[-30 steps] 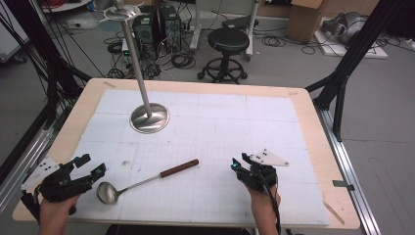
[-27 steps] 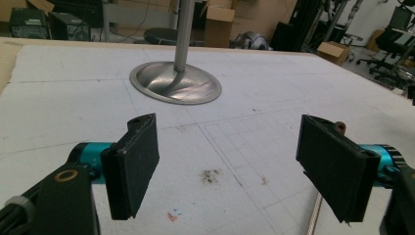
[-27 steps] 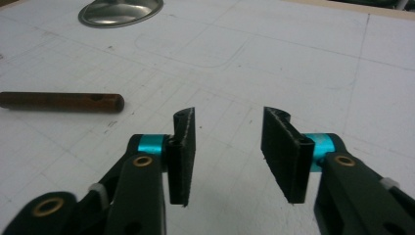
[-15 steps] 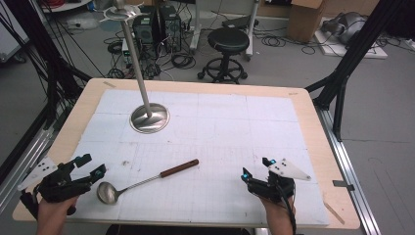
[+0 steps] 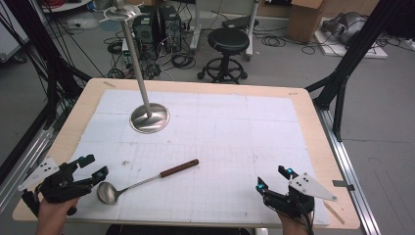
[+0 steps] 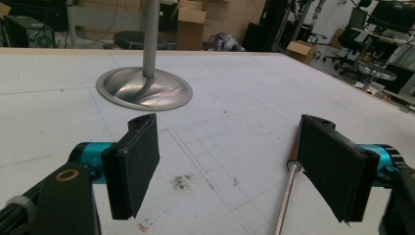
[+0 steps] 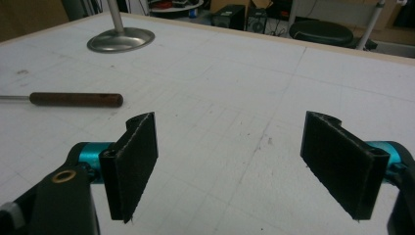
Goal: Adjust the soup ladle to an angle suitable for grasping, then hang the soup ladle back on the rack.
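Two hand-held grippers, one ladle and one metal stand are on the table (image 5: 313, 122). At the left, the left hand-held gripper (image 5: 94, 165) is released, its jaws wide with nothing between them, just beside the ladle's bowl. The single ladle (image 5: 147, 181) lies flat near the front edge: a shiny round bowl, a thin steel shaft and a dark brown wooden handle angled up toward the right. Behind it stands the stand (image 5: 149, 117), a round base with an upright pole. At the right, well apart from the ladle, the right hand-held gripper (image 5: 274, 178) has just been opening and is released, jaws empty.
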### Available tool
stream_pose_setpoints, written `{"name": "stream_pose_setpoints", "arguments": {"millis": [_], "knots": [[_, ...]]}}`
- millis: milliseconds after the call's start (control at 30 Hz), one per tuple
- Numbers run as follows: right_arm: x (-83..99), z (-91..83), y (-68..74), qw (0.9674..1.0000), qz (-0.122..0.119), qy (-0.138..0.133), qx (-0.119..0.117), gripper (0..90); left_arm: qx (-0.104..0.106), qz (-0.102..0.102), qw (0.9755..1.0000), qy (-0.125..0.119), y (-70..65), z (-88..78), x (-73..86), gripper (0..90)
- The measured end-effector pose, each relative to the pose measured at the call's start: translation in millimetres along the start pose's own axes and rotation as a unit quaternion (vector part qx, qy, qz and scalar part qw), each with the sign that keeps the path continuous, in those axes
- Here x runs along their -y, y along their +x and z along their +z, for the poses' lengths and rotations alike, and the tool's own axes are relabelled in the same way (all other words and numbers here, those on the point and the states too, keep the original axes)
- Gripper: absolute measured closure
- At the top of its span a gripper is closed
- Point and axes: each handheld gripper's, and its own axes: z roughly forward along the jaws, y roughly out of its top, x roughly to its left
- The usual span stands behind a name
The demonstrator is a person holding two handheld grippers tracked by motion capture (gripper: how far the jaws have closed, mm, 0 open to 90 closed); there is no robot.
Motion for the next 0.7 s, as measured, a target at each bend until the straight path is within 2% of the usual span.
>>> {"name": "stream_pose_setpoints", "arguments": {"millis": [167, 333, 500, 633, 700], "knots": [[-0.3, 3.4, 3.4, 1.0000, -0.007, 0.005, -0.002, 20.6, -0.001, 0.001, 1.0000, 0.000, -1.1, -1.1, -0.5, 24.5], [0.4, -0.4, 1.8, 1.0000, 0.003, 0.001, 0.005, 20.6, 0.003, 0.001, 1.0000, 0.001, -2.7, 1.5, -0.3, 24.5], [1.1, -3.1, -0.5, 0.9999, 0.001, 0.002, 0.011, 20.7, 0.009, 0.003, 0.9999, 0.003, -3.8, 2.9, -2.1, 24.5], [1.4, -4.1, -0.9, 0.9999, 0.002, 0.001, 0.013, 20.7, 0.021, 0.005, 0.9997, 0.005, -5.7, 4.9, -3.8, 24.6], [1.4, -3.1, -1.1, 0.9999, 0.005, 0.002, 0.013, 20.7, 0.034, 0.011, 0.9993, 0.011, -7.3, 6.2, -5.1, 25.6]]}}
